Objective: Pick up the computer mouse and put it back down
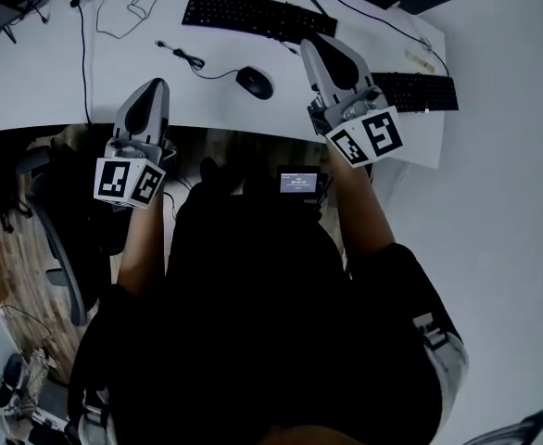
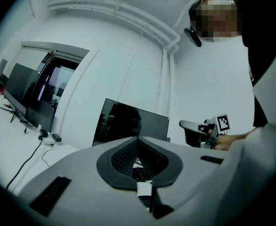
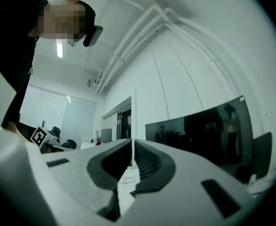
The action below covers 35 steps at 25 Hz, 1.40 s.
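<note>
Desk [image 1: 40,82]: white, and our mouse lies on it, near the edge closest to us.
Long keyboard [image 1: 244,15]: beyond the mouse, well apart from it.
Second keyboard [image 1: 420,91]: to the right of the mouse, past the right gripper.
Right gripper [image 3: 132,142]: to the right of the mouse and clear of it; the jaws are pressed together with nothing between them.
Left gripper [image 2: 138,140]: on the near left of the mouse, over the desk's edge; its jaws also meet at the tips and it carries nothing.
Computer mouse [image 1: 255,82]: black, flat on the desk, untouched, with neither tool near enough to grasp it.
Cable [image 1: 193,61]: runs left from the mouse and ends loose on the desk.
Step in hand: the approach, as we judge it. We would spread the right gripper's jaws first, come down over the mouse's flanks, and pinch low on its sides. Lift straight up so the loose cable trails freely, then set it back flat.
Containers: none in view, so there are no contents to report.
</note>
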Tool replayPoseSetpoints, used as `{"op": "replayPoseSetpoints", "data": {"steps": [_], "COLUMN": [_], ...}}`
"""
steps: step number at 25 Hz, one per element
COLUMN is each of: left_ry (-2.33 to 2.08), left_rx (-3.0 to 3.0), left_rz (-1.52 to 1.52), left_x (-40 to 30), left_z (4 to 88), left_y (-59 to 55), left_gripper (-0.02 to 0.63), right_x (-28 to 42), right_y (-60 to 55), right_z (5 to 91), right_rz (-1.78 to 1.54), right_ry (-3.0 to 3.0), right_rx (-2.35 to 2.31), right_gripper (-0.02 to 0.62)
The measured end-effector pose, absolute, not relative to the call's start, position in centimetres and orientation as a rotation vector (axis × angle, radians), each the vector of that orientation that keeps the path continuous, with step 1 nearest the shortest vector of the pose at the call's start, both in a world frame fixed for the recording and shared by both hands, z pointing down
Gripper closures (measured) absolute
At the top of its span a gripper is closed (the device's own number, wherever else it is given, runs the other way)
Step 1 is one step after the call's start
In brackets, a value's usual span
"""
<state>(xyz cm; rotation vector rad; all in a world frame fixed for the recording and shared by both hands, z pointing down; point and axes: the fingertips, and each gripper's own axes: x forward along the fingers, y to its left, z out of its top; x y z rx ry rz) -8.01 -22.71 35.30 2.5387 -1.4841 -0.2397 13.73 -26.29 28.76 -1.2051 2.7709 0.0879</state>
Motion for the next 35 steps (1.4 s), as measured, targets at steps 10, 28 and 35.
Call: {"op": "replayPoseSetpoints", "data": {"steps": [10, 28, 35], "left_ry": [-1.485, -1.525, -1.506], "left_rx": [2.644, 2.607, 2.604], "left_rz": [-0.263, -0.192, -0.197], "left_x": [-7.8, -8.4, -8.0], "left_z": [30.8, 35.0, 35.3], "left_y": [-21.0, -18.8, -19.0], "left_gripper": [0.611, 0.611, 0.611], "right_x": [18.4, 19.9, 20.2], "right_y": [-20.8, -19.6, -19.7], "right_z": [26.1, 33.6, 33.7], "right_rz": [0.179, 0.085, 0.078], "right_ry": [2.626, 2.643, 2.646], "right_rx": [-1.384, -1.563, -1.567], "right_gripper": [0.592, 0.592, 0.592]}}
